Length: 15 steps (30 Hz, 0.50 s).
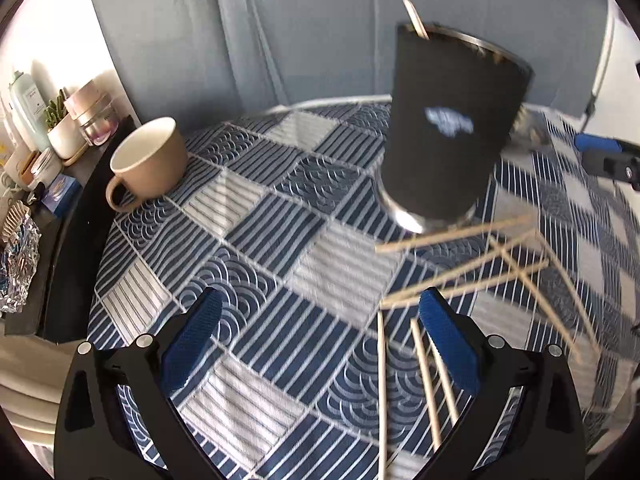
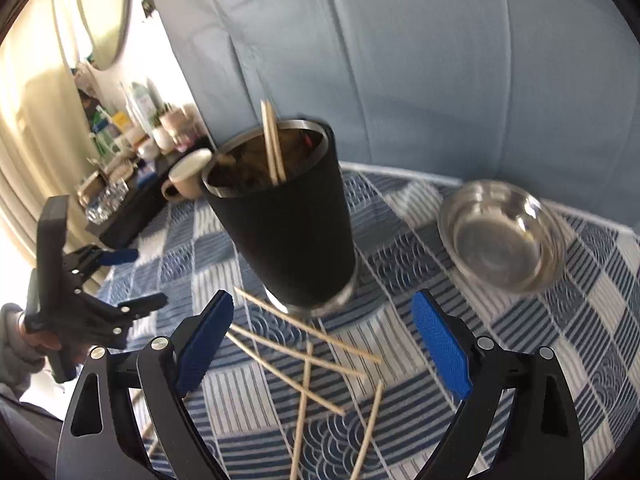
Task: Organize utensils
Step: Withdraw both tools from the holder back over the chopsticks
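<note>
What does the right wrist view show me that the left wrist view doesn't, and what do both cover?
Only the right wrist view shows the steel bowl clearly, the inside of the black tumbler with two chopsticks standing in it, and the whole left gripper, open and empty.

Only the left wrist view shows the tan mug in full and the foil on the side shelf.

Both share the tumbler, the loose chopsticks on the checked cloth, and open jaws holding nothing.

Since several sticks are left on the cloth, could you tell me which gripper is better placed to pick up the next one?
Probably the right gripper: it is open, with crossed sticks between its fingers. The left gripper is open too, but its sticks lie off to one side.
</note>
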{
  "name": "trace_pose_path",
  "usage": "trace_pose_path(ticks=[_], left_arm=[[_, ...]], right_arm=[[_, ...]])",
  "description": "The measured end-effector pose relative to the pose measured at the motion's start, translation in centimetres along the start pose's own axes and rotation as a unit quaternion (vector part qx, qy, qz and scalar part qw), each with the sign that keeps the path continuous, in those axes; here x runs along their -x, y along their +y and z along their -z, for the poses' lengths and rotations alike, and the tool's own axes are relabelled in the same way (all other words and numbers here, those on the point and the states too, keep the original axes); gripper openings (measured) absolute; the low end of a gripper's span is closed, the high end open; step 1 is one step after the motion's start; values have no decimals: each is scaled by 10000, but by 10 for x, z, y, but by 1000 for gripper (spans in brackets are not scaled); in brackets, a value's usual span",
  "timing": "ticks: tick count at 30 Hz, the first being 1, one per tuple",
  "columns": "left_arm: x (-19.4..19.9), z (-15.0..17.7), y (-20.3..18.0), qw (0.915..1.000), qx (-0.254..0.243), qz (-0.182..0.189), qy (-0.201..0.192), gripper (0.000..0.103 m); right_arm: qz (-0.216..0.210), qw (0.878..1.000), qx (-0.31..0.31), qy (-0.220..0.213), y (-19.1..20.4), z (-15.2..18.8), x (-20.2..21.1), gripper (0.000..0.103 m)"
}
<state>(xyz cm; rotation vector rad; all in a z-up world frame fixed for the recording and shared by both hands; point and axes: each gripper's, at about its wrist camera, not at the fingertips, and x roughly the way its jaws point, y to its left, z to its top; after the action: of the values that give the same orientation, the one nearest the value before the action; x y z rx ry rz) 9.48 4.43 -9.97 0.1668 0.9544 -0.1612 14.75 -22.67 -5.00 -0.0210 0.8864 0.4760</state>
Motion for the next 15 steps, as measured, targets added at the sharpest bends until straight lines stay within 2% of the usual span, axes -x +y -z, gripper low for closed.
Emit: trace_pose_path(ticks=[4, 7, 15], left_arm=[[-6, 14, -3, 9993, -192, -265, 189, 97], [-14, 21, -1, 9986, -136, -187, 469, 97], [-26, 38, -9, 9957, -203, -168, 889, 97]], right_arm=[[111, 9995, -109, 277, -4, 19, -7, 86], [200, 9987, -122, 462, -7, 30, -11, 86], [445, 9944, -44, 962, -10, 55, -25, 86]])
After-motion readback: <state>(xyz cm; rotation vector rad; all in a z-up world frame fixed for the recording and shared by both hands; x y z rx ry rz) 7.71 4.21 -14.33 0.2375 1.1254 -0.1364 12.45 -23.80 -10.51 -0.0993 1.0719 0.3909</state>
